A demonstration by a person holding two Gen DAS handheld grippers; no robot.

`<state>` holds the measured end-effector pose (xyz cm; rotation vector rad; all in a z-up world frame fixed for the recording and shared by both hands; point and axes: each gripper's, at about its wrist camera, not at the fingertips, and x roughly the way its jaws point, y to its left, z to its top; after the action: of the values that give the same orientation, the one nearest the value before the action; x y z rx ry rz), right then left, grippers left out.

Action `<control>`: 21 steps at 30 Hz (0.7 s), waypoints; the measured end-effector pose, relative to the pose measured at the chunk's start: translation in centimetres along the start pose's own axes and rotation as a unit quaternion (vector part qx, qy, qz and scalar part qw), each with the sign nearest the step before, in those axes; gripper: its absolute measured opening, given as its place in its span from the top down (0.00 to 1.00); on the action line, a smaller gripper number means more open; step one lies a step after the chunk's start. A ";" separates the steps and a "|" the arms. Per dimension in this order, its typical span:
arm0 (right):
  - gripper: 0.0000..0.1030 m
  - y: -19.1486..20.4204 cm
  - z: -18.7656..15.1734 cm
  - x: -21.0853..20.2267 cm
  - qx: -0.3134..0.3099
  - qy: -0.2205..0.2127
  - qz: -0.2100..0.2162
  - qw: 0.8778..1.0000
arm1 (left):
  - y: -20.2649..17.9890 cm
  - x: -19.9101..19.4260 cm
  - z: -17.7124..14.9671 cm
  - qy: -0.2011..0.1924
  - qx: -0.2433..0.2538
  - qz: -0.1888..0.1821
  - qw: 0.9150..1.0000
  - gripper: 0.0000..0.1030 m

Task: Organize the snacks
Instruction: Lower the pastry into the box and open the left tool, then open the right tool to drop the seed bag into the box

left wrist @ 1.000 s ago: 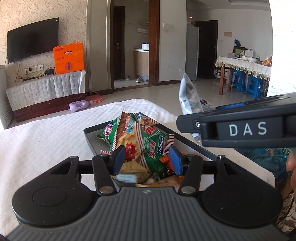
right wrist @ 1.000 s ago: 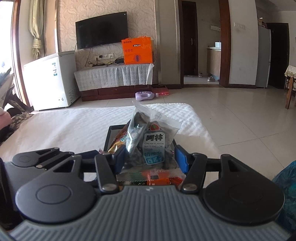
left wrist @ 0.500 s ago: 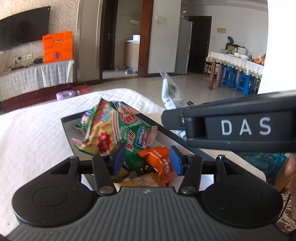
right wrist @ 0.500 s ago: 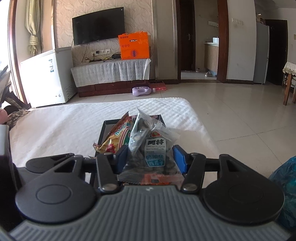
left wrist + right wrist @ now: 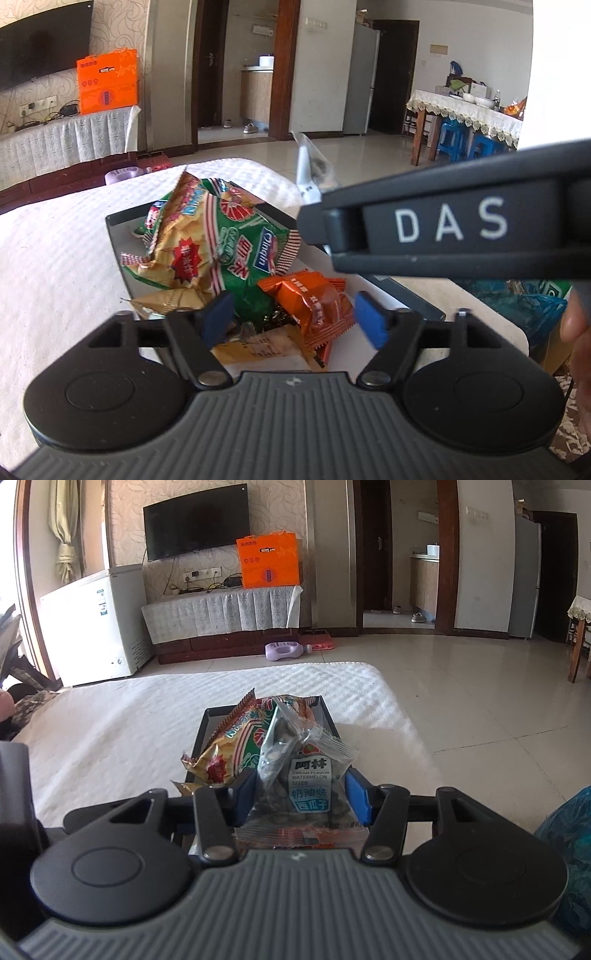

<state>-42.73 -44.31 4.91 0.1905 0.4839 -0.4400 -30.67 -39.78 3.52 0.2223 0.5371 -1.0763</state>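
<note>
**Left claw lets go over the tray**

Nearest, the left claw (image 5: pixel 293 317) is spreading; the green noodle packet (image 5: pixel 236 251) it pinched a second ago now lies free in the black tray (image 5: pixel 413 295) at twelve o'clock. Beyond, the right claw (image 5: pixel 301 795) is closing around the watermelon seed bag (image 5: pixel 306 782), carried above the tray.

This is a home's living room: a wall-mounted television (image 5: pixel 195 520) hangs above a cloth-draped cabinet (image 5: pixel 221 609), with a white chest freezer (image 5: pixel 92 627) beside it. A dining table (image 5: pixel 465 110) under lace cloth, blue stools (image 5: pixel 452 140) and a tall fridge (image 5: pixel 364 77) stand across the tiled floor (image 5: pixel 461 686).
</note>
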 end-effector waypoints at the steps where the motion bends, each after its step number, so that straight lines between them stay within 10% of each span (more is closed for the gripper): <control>1: 0.46 -0.1 0.0 0.1 0.002 0.001 0.001 1.000 | 0.1 -0.2 0.1 -0.001 -0.002 -0.003 1.000 0.20; 21: 0.46 -0.1 -0.1 4.1 0.031 0.050 0.017 0.998 | 5.4 -7.7 0.5 -0.031 0.001 0.044 0.999 0.00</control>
<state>-39.55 -45.90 2.82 0.2808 0.5650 -0.4145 -28.60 -31.49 7.49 0.2115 0.4663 -0.9954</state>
